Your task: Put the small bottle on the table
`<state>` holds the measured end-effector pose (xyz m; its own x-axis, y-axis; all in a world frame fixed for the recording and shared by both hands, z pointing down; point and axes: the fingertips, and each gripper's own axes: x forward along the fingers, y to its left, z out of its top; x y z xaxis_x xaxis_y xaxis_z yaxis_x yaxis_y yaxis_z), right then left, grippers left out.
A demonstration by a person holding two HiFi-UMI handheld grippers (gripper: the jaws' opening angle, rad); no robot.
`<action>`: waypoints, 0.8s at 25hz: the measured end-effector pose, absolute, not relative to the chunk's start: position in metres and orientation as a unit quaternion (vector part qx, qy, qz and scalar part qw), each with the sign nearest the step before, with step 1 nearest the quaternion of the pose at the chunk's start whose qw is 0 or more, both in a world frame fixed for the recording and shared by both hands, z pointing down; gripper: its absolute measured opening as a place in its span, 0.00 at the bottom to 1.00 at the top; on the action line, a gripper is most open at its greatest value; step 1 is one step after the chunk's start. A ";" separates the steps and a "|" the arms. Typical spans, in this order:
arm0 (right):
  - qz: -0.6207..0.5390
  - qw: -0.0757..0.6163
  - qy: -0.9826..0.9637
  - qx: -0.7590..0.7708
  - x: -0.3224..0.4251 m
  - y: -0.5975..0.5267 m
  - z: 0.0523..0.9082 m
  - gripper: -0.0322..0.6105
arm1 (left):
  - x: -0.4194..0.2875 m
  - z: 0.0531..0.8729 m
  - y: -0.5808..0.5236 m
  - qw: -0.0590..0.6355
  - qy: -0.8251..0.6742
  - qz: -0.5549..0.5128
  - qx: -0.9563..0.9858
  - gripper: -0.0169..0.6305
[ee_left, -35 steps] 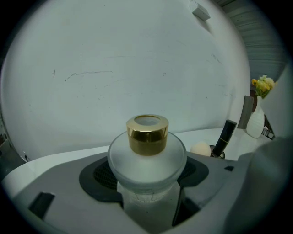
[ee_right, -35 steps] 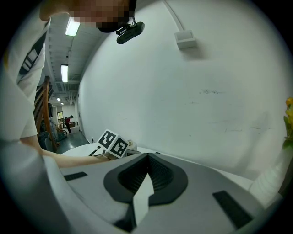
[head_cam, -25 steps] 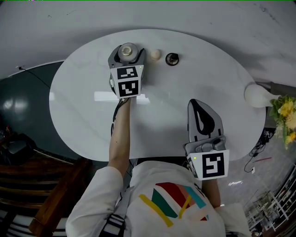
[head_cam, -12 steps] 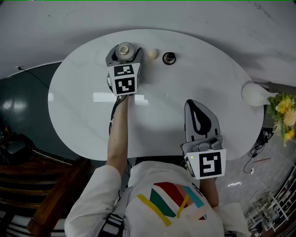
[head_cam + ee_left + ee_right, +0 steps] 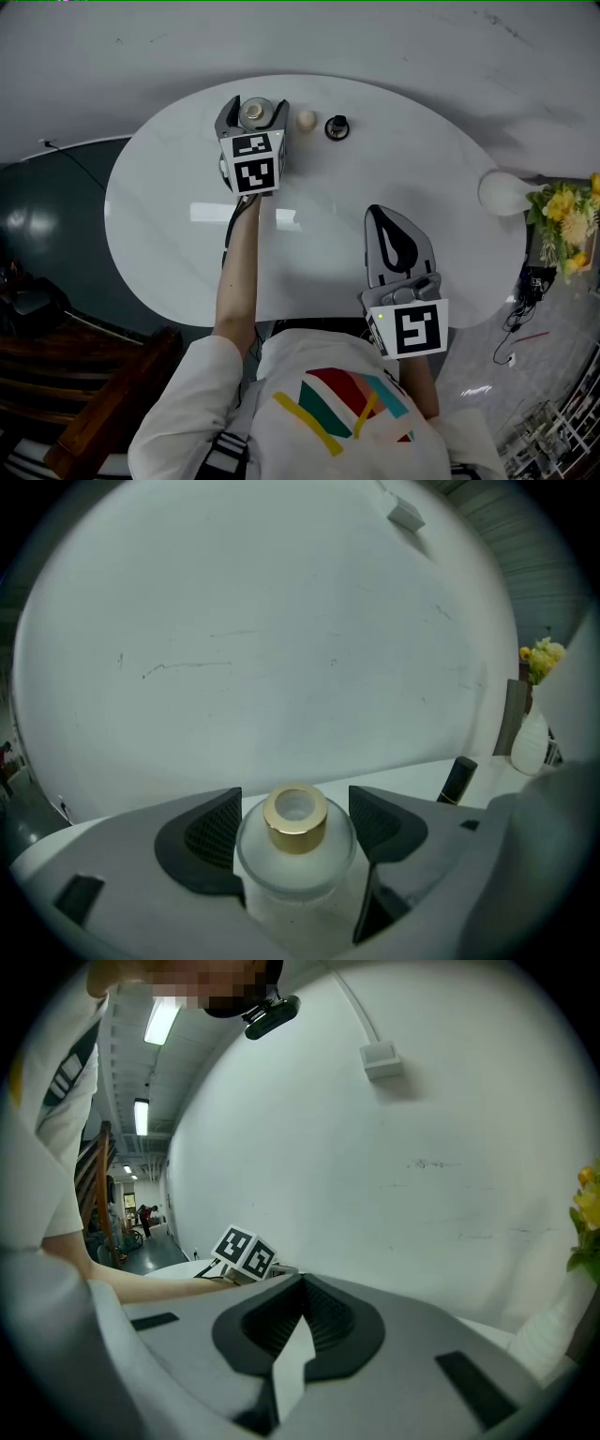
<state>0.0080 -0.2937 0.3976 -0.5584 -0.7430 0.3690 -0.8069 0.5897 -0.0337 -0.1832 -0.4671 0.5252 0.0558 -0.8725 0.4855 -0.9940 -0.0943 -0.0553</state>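
Left gripper (image 5: 253, 112) clasps the small bottle (image 5: 296, 855) at the table's (image 5: 169, 216) eleven o'clock; I judge only release is left. Right gripper (image 5: 389, 217) is clenched, empty.

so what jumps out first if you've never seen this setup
First comes the frosted small bottle with its gold collar, clamped in the left gripper at the far side of the white oval table. Next is the right gripper, jaws together and empty, over the table's near edge. Last are the yellow flowers at the far right.
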 end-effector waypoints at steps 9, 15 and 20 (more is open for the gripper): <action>0.035 0.124 -0.873 0.470 0.025 -0.311 0.346 0.07 | -0.169 0.422 -0.449 0.077 -0.662 0.166 0.727 0.56; 0.020 0.064 -0.864 0.500 0.040 -0.314 0.300 0.07 | -0.148 0.328 -0.407 0.082 -0.657 0.081 0.745 0.55; -0.019 0.027 -0.867 0.497 0.037 -0.309 0.255 0.07 | -0.124 0.247 -0.353 0.003 -0.651 0.040 0.758 0.55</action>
